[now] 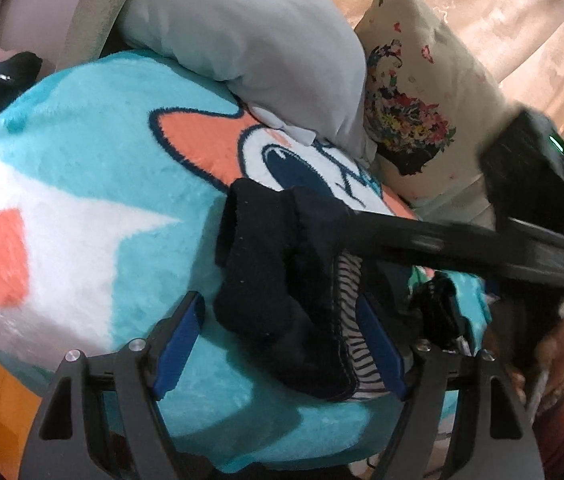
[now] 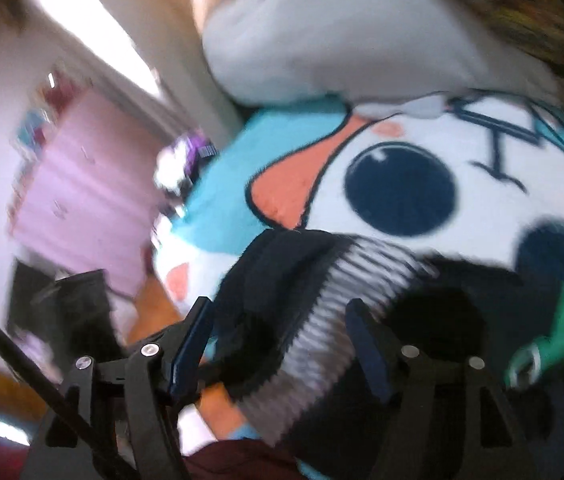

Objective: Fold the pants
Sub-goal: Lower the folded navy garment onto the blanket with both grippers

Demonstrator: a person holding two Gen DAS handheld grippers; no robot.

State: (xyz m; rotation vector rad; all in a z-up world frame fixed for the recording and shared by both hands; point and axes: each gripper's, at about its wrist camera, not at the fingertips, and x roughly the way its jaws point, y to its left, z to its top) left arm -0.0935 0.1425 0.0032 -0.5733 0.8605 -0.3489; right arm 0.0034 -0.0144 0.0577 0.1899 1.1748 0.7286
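Spread over the bed, my turquoise cartoon blanket (image 1: 82, 152) carries the dark pants (image 1: 282, 300), bunched small, folding nearly done; left gripper (image 1: 278, 344) and right gripper (image 2: 282, 344) both gape wide around them, gripping nothing.

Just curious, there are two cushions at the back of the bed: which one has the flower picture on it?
The cream pillow on the right, printed with a colourful bouquet. The grey pillow beside it is plain.

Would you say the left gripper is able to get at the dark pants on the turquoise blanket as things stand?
Probably yes: the left gripper stands open with the folded pants already lying between its fingers, and nothing covers them.
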